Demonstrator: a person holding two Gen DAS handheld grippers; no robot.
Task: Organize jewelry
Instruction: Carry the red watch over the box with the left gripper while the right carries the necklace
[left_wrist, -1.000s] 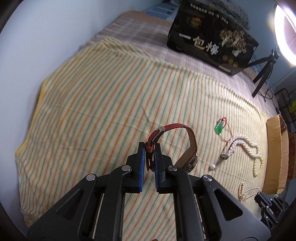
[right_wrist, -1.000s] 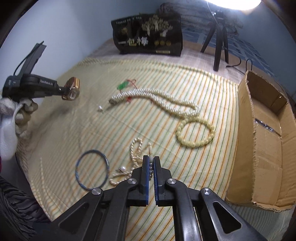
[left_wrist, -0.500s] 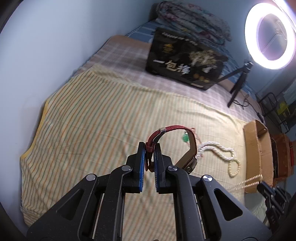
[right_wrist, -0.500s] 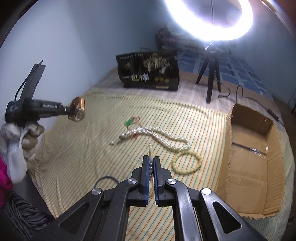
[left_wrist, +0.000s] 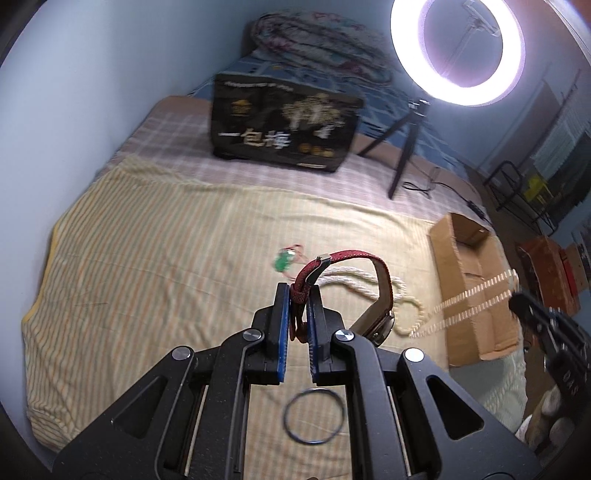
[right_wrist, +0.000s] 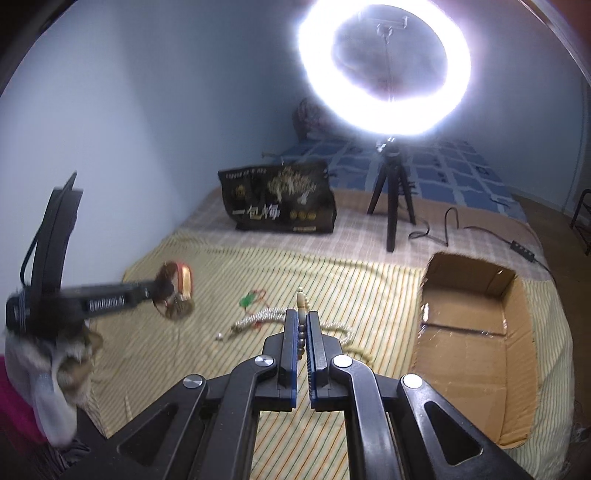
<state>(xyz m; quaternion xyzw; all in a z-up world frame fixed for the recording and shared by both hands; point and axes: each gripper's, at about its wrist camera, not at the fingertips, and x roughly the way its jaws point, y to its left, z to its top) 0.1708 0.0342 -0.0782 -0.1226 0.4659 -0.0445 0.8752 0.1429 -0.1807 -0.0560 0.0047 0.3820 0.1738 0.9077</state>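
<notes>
Bed (left_wrist: 122, 258) carrying the jewelry on a striped cloth, wall along its left edge. Cardboard box (right_wrist: 476, 325) sitting open-topped at the right edge, likely the drop-off; air above it unobstructed. Left gripper (left_wrist: 298, 291) jaws pinching the red-strapped watch (left_wrist: 354, 273), hanging clear of the cloth. Right gripper (right_wrist: 302, 317) jaws pressed on a bead strand (right_wrist: 302, 306). White necklace (left_wrist: 354, 277), green pendant (left_wrist: 282, 260), blue ring (left_wrist: 314, 415) lying mid-bed.

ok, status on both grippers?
Left gripper shut on red-strapped watch. Right gripper shut on cream bead strand. Open cardboard box unobstructed.
</notes>
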